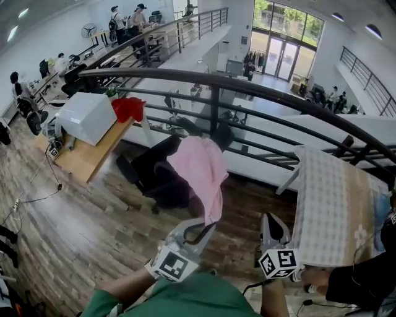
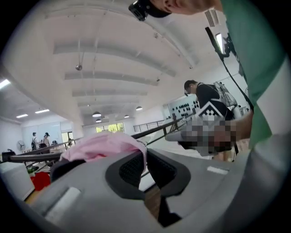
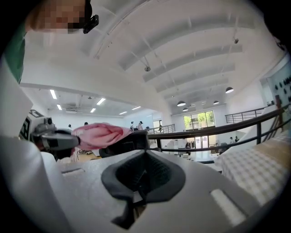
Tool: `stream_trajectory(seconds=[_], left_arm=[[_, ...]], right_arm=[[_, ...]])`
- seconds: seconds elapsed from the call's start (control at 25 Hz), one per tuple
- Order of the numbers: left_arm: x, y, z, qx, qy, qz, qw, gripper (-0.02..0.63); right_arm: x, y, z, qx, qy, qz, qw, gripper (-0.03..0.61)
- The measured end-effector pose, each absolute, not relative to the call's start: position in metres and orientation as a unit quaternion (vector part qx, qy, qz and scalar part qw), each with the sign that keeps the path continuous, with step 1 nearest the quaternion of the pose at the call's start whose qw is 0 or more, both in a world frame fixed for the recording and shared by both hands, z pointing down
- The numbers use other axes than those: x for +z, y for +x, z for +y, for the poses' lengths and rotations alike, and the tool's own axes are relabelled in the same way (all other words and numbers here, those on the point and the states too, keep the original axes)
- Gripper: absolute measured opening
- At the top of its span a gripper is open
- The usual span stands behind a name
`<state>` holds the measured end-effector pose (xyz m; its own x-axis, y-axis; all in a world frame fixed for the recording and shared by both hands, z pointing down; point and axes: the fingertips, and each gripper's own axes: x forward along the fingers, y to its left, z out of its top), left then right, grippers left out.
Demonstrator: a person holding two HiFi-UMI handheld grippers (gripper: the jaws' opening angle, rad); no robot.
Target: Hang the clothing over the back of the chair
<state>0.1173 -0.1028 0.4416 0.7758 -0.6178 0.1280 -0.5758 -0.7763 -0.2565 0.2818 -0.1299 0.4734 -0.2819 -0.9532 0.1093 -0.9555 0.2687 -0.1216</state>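
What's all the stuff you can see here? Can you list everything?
pink clothing: one, pink, draped over the chair back
chair: one, black, middle, before the railing
railing: one, black, curving behind the chair
desk: one, wooden, left
box: one, white, on the desk
red thing: one, red, beside the box; too unclear to name
checked cloth: one, cream, covering a table at right
people: several, far off
left gripper: one, grey, shut on the clothing's lower edge
right gripper: one, grey, shut, empty
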Motion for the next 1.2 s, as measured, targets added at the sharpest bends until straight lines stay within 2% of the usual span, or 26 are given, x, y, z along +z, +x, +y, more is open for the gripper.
stream_trajectory(seconds=[0.28, 0.52, 0.56, 0.6, 0.64, 0.68, 0.92, 1.04, 1.2], left_arm=[[0.542, 0.090, -0.145, -0.163, -0.916, 0.364, -0.033, 0.026], [0.573, 0.064, -0.175, -0.144, -0.895, 0.406, -0.117, 0.026], [0.578, 0.062, -0.177, -0.144, -0.893, 0.406, -0.132, 0.049], [0.583, 0.060, -0.179, -0.146, -0.891, 0.404, -0.148, 0.139], [0.587, 0.060, -0.179, -0.149, -0.889, 0.401, -0.162, 0.187], [0.590, 0.059, -0.180, -0.151, -0.889, 0.398, -0.170, 0.206], [0.587, 0.041, -0.182, -0.161, -0.886, 0.404, -0.163, 0.218], [0.590, 0.014, -0.186, -0.171, -0.865, 0.439, -0.172, 0.249], [0.588, -0.029, -0.190, -0.169, -0.848, 0.472, -0.172, 0.252]], right_arm=[[0.475, 0.280, -0.149, 0.085, 0.597, -0.798, 0.017, 0.003], [0.487, 0.284, -0.150, 0.099, 0.609, -0.787, 0.028, 0.003], [0.487, 0.283, -0.151, 0.099, 0.610, -0.786, 0.029, 0.003], [0.487, 0.282, -0.151, 0.099, 0.611, -0.785, 0.029, 0.003], [0.486, 0.282, -0.152, 0.099, 0.612, -0.784, 0.030, 0.003], [0.485, 0.282, -0.153, 0.098, 0.613, -0.784, 0.030, 0.003], [0.482, 0.268, -0.162, 0.099, 0.612, -0.784, 0.025, 0.003], [0.479, 0.254, -0.168, 0.099, 0.604, -0.790, 0.022, 0.003], [0.479, 0.228, -0.179, 0.099, 0.591, -0.800, 0.019, 0.003]])
